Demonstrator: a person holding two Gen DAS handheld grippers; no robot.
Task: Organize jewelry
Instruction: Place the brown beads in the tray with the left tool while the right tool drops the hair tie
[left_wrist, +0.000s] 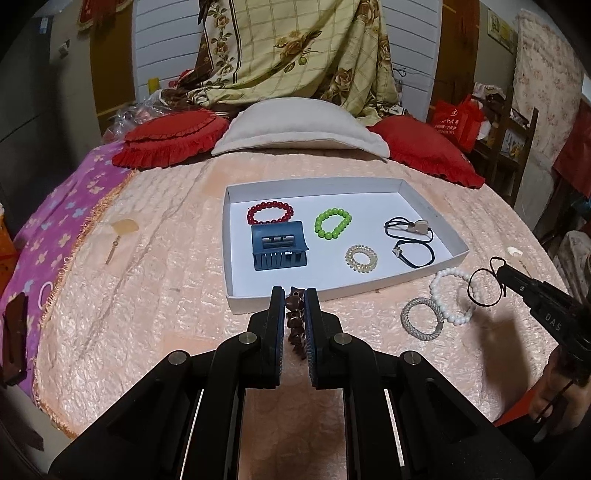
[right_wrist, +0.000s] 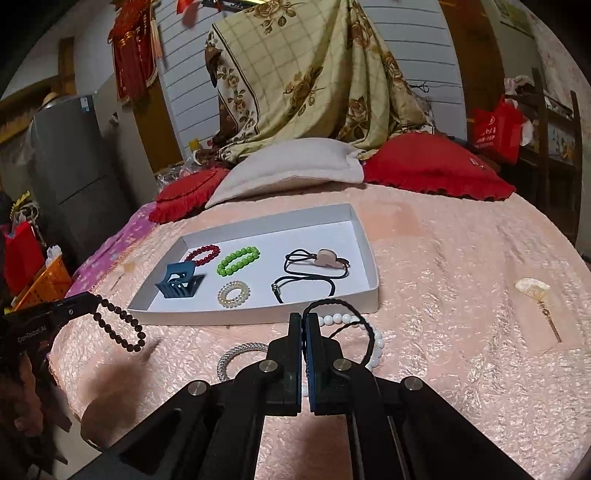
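Observation:
My left gripper (left_wrist: 294, 292) is shut on a dark brown bead bracelet (left_wrist: 294, 321), held just before the front wall of the white tray (left_wrist: 243, 304). From the right wrist view the same bracelet (right_wrist: 125, 317) dangles from the left gripper (right_wrist: 96, 298) left of the tray (right_wrist: 221, 315). My right gripper (right_wrist: 303, 317) is shut on a black braided cord loop (right_wrist: 332, 301), above a white bead bracelet (right_wrist: 376, 343) and a silver mesh bracelet (right_wrist: 236, 354) lying on the bedspread. In the left wrist view the right gripper (left_wrist: 500, 271) holds that loop (left_wrist: 470, 288) at the right.
The tray holds a red bead bracelet (left_wrist: 270, 213), a green one (left_wrist: 332, 222), a blue hair claw (left_wrist: 279, 245), a pale spiral hair tie (left_wrist: 361, 257) and black cords (left_wrist: 408, 236). A fan-shaped hairpin (right_wrist: 532, 288) lies at the right. Pillows (left_wrist: 295, 129) stand behind.

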